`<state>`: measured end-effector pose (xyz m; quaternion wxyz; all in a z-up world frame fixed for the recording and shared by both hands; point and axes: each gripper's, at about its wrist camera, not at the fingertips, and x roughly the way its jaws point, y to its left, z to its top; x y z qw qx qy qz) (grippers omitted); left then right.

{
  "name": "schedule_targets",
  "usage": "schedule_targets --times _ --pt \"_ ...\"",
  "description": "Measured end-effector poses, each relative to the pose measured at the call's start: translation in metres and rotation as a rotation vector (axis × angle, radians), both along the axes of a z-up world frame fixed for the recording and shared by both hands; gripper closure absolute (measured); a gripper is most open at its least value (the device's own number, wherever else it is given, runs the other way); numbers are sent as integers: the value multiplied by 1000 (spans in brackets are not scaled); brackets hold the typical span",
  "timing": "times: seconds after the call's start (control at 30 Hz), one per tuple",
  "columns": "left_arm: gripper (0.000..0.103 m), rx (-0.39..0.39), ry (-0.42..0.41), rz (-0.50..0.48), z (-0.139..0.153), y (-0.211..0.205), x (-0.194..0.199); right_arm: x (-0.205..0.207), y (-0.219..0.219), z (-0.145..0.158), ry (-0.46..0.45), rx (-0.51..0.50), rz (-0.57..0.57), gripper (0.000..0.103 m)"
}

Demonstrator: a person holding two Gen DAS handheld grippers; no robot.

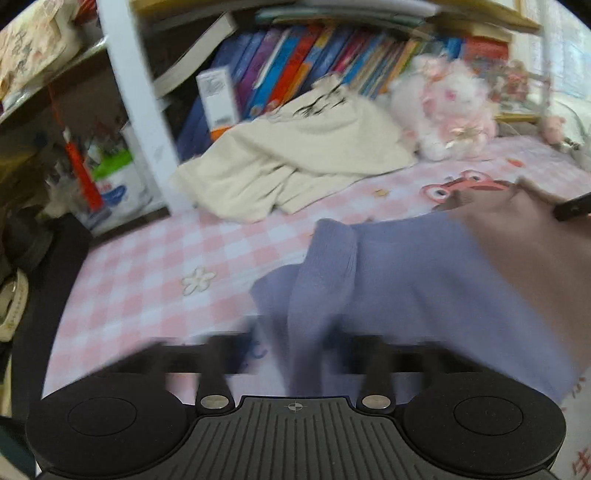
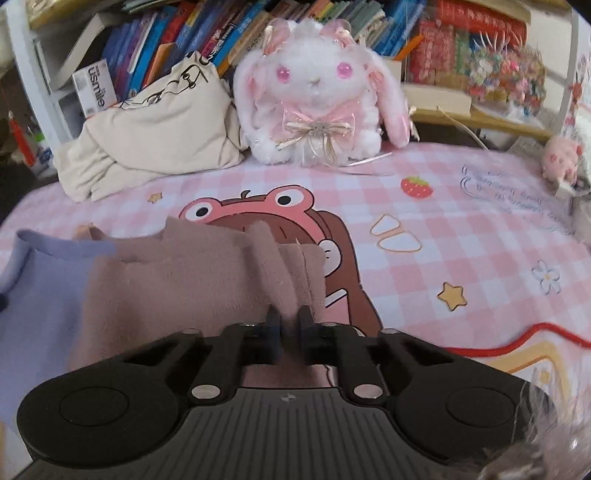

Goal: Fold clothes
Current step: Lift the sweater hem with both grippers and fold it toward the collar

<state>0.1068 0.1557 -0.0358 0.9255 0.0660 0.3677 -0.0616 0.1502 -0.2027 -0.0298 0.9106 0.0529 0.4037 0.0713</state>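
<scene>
The right claw (image 2: 290,317) is pinched on the brown end of the cloth (image 2: 184,280), lifting a bunched fold. The left claw (image 1: 306,354) is blurry; purple cloth hangs between its fingers, but I cannot tell if it is closed. The cloth lies on the pink checked worktop (image 2: 461,229). Behind it sit a cream bag (image 2: 159,125) and a white bunny (image 2: 314,92), touching, by the books (image 2: 177,33).

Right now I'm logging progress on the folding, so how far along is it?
Early. Nothing looks folded yet. In hand: the two-tone garment, with the right gripper pinching its brown end and the left gripper, blurred, at its lavender end. Left: finishing this fold, then the cream garment, heaped unfolded beside the plush rabbit.
</scene>
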Motion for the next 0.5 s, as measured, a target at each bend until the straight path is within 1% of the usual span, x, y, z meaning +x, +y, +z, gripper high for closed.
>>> schedule_targets --times 0.03,0.13,0.17,0.2,0.33,0.37,0.43,0.47,0.5 --pt "89 -100 20 47 -2 13 3 -1 -5 3 -4 34 -25 95" --pt "90 -399 80 186 -7 54 11 0 -15 -3 36 96 -67 95" --pt "89 -466 92 218 -9 63 12 1 -14 -5 38 96 -67 95" --pt "83 -480 91 225 -9 65 13 1 -13 -7 39 93 -65 94" --pt "80 -537 86 255 -10 71 13 1 -11 -5 38 76 -62 93" --pt "78 -551 85 263 -10 73 13 0 -13 -5 38 79 -66 90" --pt "72 -579 83 278 -10 76 14 1 -17 -7 38 104 -78 86" --pt "70 -577 84 274 -11 75 15 1 -19 -8 37 117 -84 84" --pt "70 -550 88 253 -10 69 20 2 -19 -8 37 123 -86 83"
